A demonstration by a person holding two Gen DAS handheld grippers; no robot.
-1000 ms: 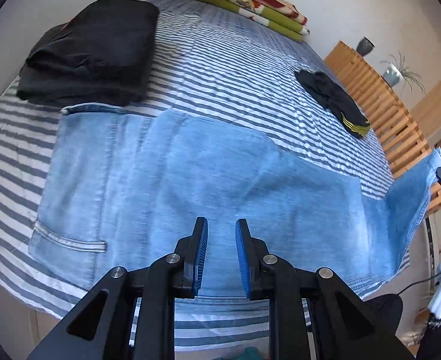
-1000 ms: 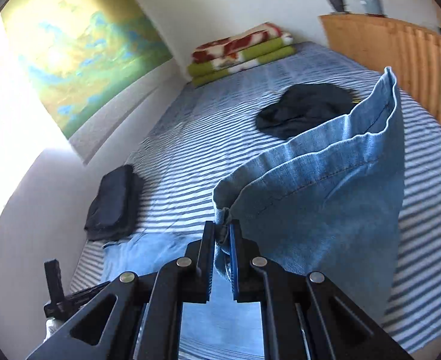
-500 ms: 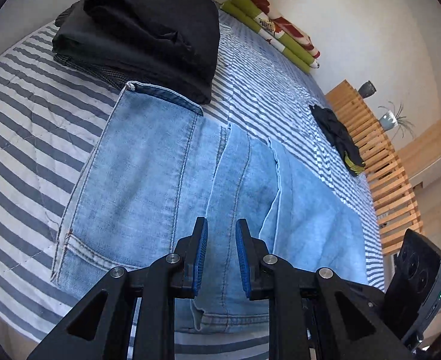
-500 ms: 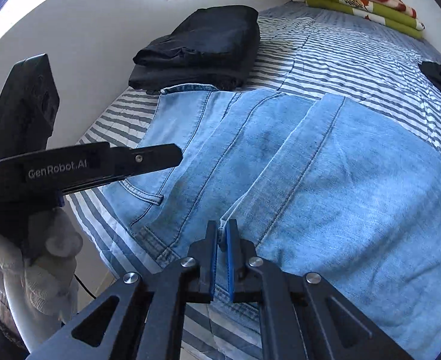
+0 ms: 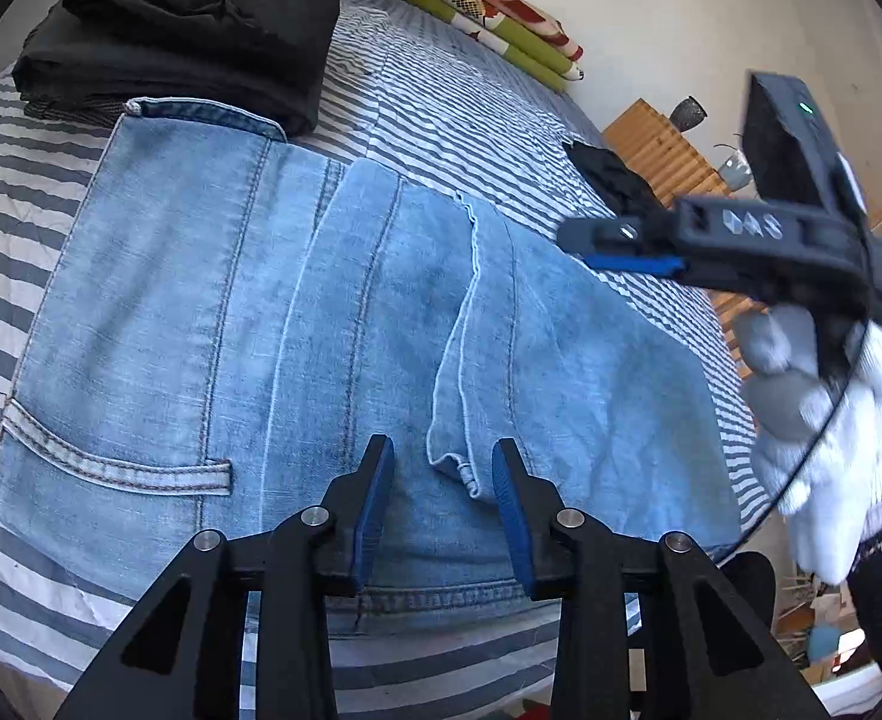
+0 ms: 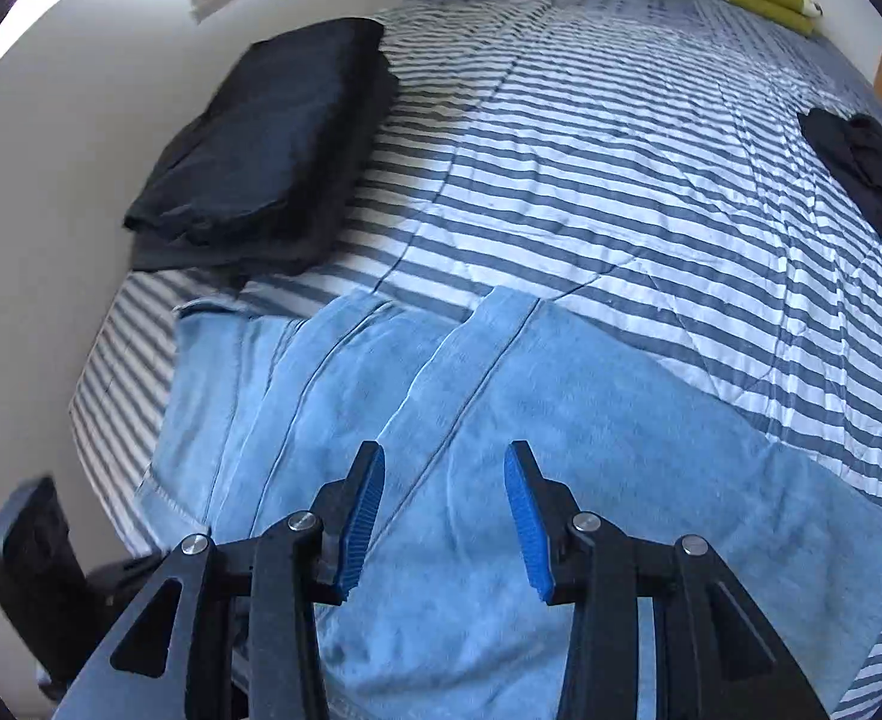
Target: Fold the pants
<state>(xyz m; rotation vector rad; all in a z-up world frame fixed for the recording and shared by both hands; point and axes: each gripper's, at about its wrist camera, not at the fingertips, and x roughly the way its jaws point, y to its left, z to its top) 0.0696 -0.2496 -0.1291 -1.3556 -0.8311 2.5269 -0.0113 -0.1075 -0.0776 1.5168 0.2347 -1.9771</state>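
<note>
Light blue jeans (image 5: 261,330) lie on the striped bed (image 5: 471,102), the legs folded over toward the waistband. My left gripper (image 5: 444,471) hovers low over the near edge. Its jaws are opening, and the folded leg's hem corner (image 5: 462,468) lies loose between them, unpressed. My right gripper (image 6: 444,483) points down over the folded denim (image 6: 561,420); its jaws are opening too, with nothing held. In the left wrist view the right gripper (image 5: 585,240) hangs above the jeans at the right, held by a white-gloved hand (image 5: 831,420).
A folded black pile (image 5: 201,18) touches the waistband at the back left. A loose black garment (image 5: 615,180) lies further along the bed. Green and red blankets (image 5: 489,6) are stacked by the far wall, near a wooden slatted frame (image 5: 669,144).
The right gripper carried the leg hem across to the waist end, let it go and widened. The left gripper dropped closer to the jeans and its jaws spread.
</note>
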